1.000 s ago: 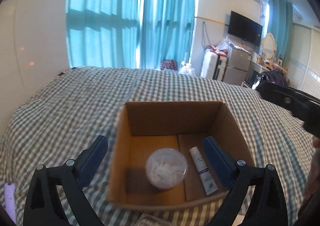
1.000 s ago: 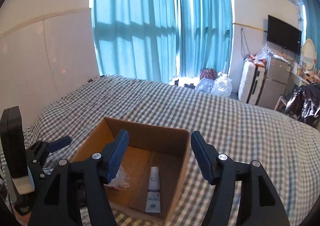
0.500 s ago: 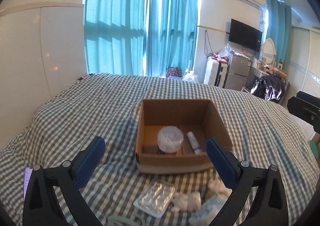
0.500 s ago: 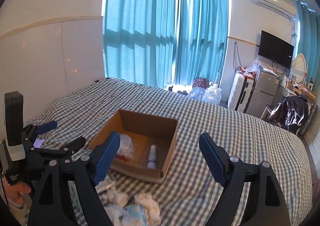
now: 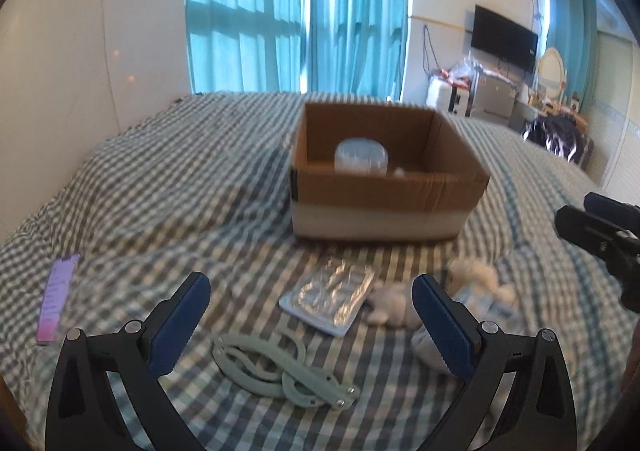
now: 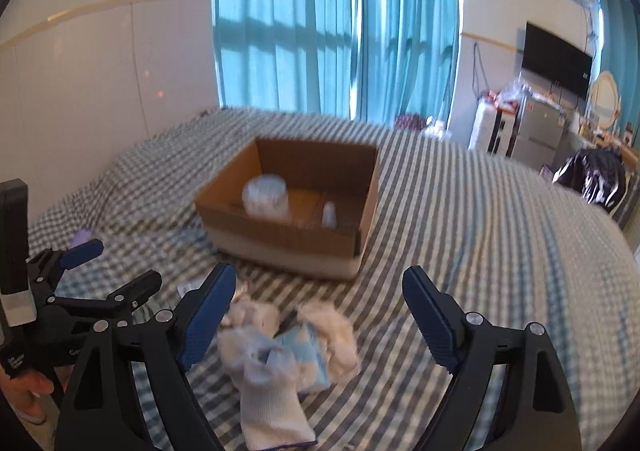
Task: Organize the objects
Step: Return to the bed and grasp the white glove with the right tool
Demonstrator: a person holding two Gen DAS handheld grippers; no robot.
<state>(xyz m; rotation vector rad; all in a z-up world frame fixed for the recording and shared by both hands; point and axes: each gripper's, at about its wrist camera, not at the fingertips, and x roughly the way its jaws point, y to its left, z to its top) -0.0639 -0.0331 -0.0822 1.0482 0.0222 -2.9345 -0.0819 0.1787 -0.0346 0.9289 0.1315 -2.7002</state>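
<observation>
Cardboard box (image 5: 384, 187): blurred; near wall hides the jar's (image 5: 361, 156) base. White sock (image 6: 276, 403): toe past frame bottom.

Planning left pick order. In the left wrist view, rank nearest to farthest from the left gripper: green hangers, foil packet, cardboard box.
From the left gripper:
1. green hangers, on the bedspread right between the fingers.
2. foil packet, just beyond, slightly right.
3. cardboard box, farthest, mid-bed ahead.

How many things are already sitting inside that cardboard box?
2 show. A round clear container sits at the left of the cardboard box, and a small white tube lies to its right. The near wall could hide more.
</observation>
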